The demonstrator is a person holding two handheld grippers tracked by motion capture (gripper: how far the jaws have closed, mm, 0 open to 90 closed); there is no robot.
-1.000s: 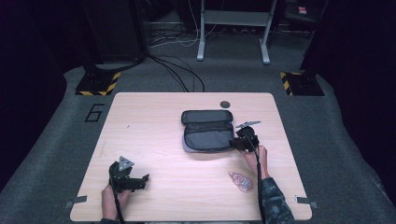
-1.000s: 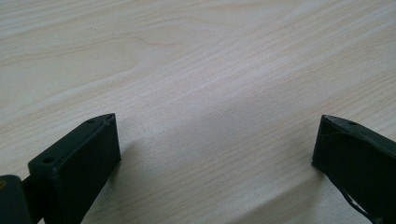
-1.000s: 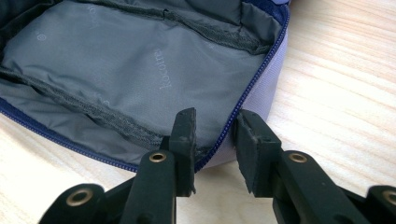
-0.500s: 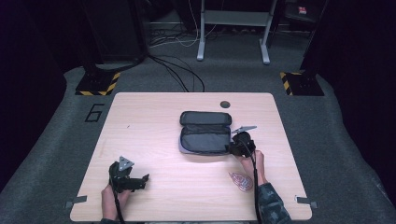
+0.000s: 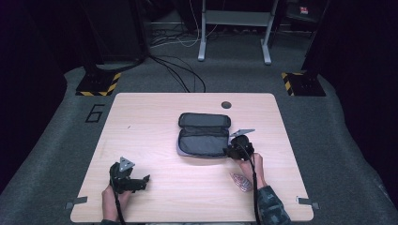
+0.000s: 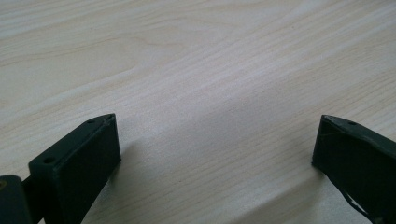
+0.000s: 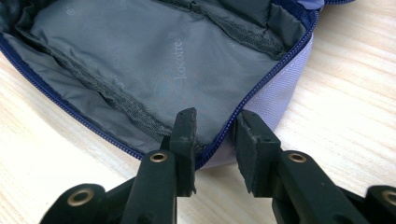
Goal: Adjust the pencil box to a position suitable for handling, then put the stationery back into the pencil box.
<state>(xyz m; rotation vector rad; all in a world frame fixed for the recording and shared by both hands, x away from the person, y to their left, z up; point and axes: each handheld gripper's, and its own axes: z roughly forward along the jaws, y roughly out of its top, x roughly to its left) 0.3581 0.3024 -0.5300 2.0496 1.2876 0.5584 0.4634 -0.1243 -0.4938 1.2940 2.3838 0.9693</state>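
high view: open pouch (image 5: pixel 203 136) lies crosswise mid-table, right gripper (image 5: pixel 233 152) at its near right end, left gripper (image 5: pixel 136 183) well apart, idle | left gripper view: jaws wide over bare table (image 6: pixel 196 70) | right gripper view: right gripper (image 7: pixel 215 135) narrow, pinching the pouch (image 7: pixel 154 60) rim at the zipper (image 7: pixel 266 79); pads' contact partly hidden, far end cut off.

"kocotre" on pouch lining (image 7: pixel 154 60); floor "6" (image 5: pixel 95 113)
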